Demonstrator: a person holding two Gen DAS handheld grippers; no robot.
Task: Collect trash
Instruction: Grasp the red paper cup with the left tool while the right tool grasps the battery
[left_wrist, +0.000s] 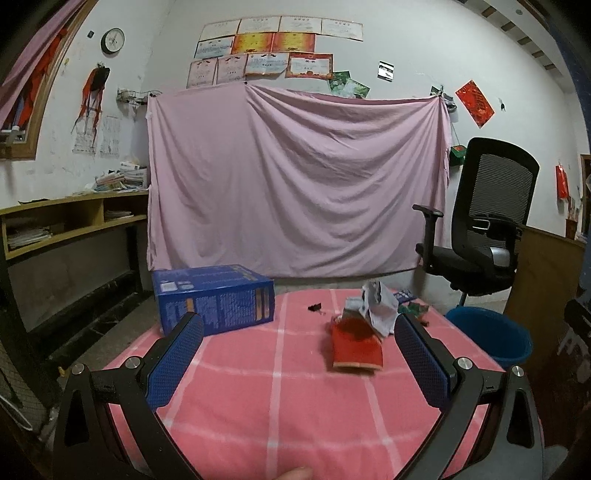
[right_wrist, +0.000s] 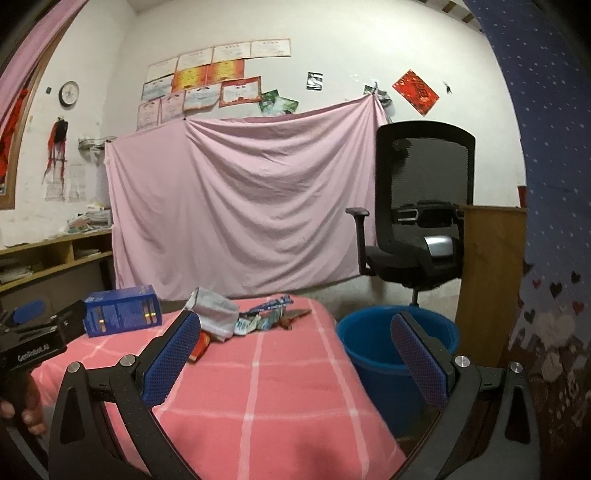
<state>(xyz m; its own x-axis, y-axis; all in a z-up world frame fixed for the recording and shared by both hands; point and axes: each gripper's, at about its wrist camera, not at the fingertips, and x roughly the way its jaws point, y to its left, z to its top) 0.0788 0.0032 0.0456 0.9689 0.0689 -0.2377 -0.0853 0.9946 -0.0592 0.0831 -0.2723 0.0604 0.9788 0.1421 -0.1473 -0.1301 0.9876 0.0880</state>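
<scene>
Trash sits in a loose heap toward the far right of the pink checked tablecloth (left_wrist: 258, 387): a crumpled white paper (left_wrist: 376, 306) at 12 o'clock of a flattened red packet (left_wrist: 354, 347), the two touching, with printed wrappers (right_wrist: 266, 314) strewn beyond at 2 o'clock. A small black binder clip (left_wrist: 314, 306) lies apart at 10 o'clock of the heap. A blue box (left_wrist: 214, 302) stands at the far left edge, well apart from the heap.

My left gripper (left_wrist: 299, 365) is spread wide and holds nothing; the red packet lies ahead of it, nearer the right finger. My right gripper (right_wrist: 295, 362) is likewise spread wide and empty, with the blue bucket (right_wrist: 376, 354) on the floor past the table's right edge, behind its right finger.

Step in hand, as I judge it: approach before the first pick. Next move calls for advancing the left gripper over the red packet or paper, closing on it, then carrying it toward 3 o'clock to the bucket.
</scene>
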